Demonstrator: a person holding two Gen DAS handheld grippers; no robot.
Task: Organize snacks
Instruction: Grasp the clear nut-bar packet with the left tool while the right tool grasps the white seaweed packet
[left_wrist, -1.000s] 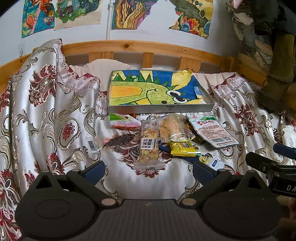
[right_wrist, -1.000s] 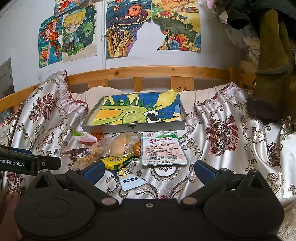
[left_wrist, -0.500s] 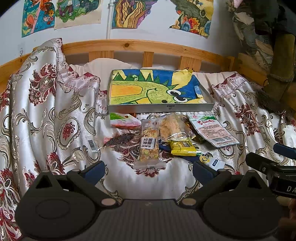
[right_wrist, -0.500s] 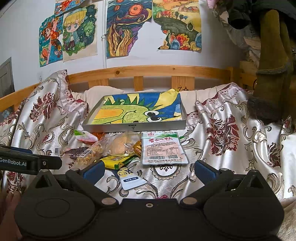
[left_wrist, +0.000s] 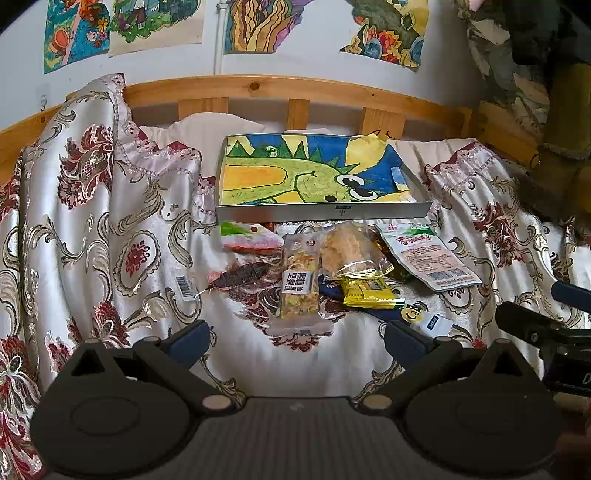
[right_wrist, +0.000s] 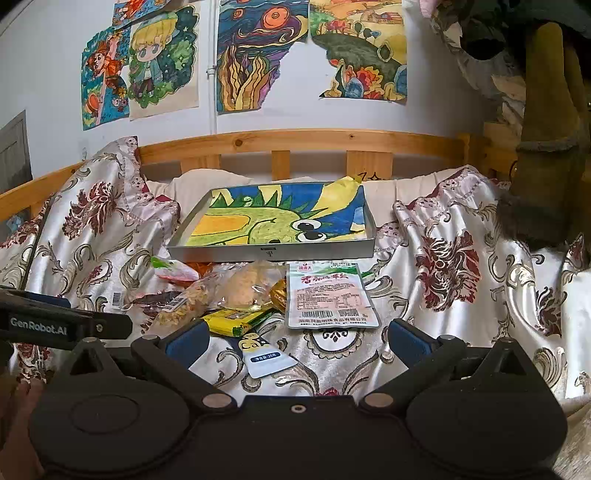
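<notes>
We hold our left gripper (left_wrist: 295, 338) and right gripper (right_wrist: 297, 338) wide apart, holding nothing, near the snacks (left_wrist: 301, 280) before the tray (left_wrist: 321, 212).

A home bedroom. A wooden bed rail (right_wrist: 295, 142) runs behind a shiny floral bedspread (right_wrist: 461, 266) and a white pillow (right_wrist: 199, 184), and colourful hand-painted drawings (right_wrist: 258, 55) are taped to the white wall (right_wrist: 37, 74) above.

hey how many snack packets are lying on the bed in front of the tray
8 visible: pink-green packet, dark strip, nut bar, clear crisps bag, yellow packet, white-green pouch, small white sachet, amber candy; others may hide underneath.
</notes>
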